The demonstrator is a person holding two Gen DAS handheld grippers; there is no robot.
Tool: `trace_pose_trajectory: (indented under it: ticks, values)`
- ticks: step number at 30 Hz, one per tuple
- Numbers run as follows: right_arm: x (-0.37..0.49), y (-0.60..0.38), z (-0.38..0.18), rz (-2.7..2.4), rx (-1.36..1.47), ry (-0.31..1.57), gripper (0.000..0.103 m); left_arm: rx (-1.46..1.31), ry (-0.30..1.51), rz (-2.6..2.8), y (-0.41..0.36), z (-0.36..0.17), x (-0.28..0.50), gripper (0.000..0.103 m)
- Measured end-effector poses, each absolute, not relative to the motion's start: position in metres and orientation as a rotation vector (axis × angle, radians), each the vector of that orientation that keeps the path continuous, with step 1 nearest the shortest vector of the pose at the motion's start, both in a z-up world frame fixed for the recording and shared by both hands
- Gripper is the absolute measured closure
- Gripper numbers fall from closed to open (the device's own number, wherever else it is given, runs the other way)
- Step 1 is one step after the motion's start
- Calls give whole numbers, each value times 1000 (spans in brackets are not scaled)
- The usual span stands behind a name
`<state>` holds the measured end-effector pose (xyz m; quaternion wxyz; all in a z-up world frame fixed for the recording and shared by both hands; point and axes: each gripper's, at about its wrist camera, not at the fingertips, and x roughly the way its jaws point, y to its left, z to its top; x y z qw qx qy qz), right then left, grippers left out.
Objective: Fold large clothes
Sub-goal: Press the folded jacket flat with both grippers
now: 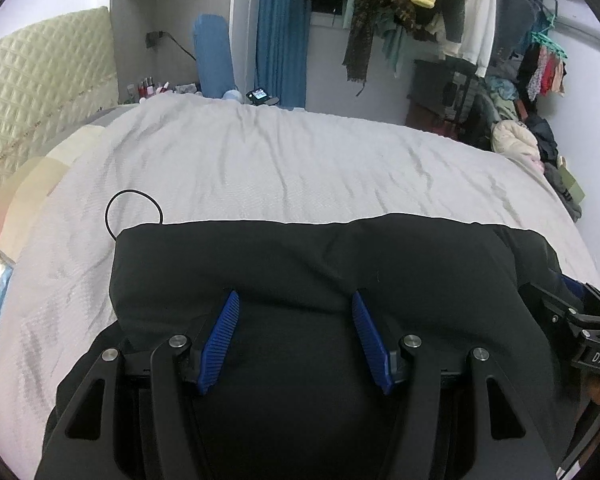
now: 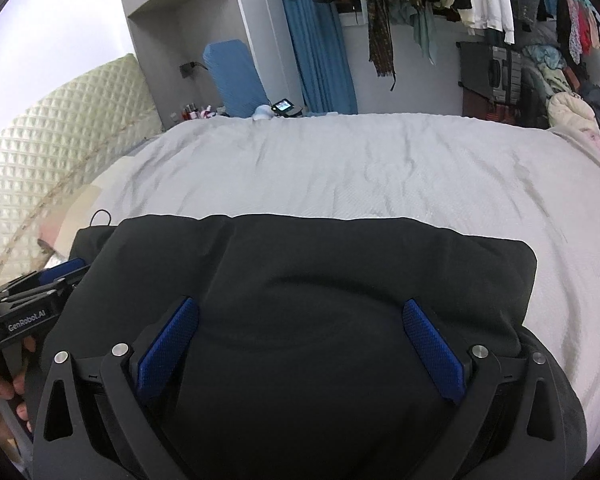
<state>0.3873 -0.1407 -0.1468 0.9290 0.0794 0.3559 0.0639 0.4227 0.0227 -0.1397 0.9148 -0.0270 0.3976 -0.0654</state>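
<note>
A black garment (image 1: 300,256) lies folded into a thick rectangle on the grey bedsheet (image 1: 280,168), its far fold edge straight across. My left gripper (image 1: 296,298) hovers over the garment's near part, blue pads (image 1: 220,344) apart, with black cloth below and between them. My right gripper (image 2: 300,306) stands wide open over the same garment (image 2: 320,260), its pads (image 2: 432,352) clear of the cloth. Each gripper shows in the other's view: the right gripper (image 1: 572,320) at the right edge, the left gripper (image 2: 40,284) at the left edge, held by a hand (image 2: 0,384).
A thin black cord loop (image 1: 134,212) lies on the sheet by the garment's far left corner. A quilted cream headboard (image 1: 32,92) stands at left. Hanging clothes (image 1: 420,0) and a clothes pile (image 1: 516,140) crowd the far right. A small device with a screen (image 1: 260,96) sits beyond the bed.
</note>
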Motion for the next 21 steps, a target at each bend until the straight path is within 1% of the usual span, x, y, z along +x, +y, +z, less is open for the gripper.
trace_pose_trajectory:
  ticks: [6,11,15,21]
  values:
    - [418,-137,-162,121,148,741,0,-63,864,-90,22,-159,458,43]
    - [427,-129,-168,84,104,720,0,-47,870,-55,20,-169,467,42]
    - [419,-135,-162,109,94,745,0,-23,891,-71,25,-165,456,42]
    - [377,-160,-152,117,84,712,0,-51,857,-33,60,-149,411,42]
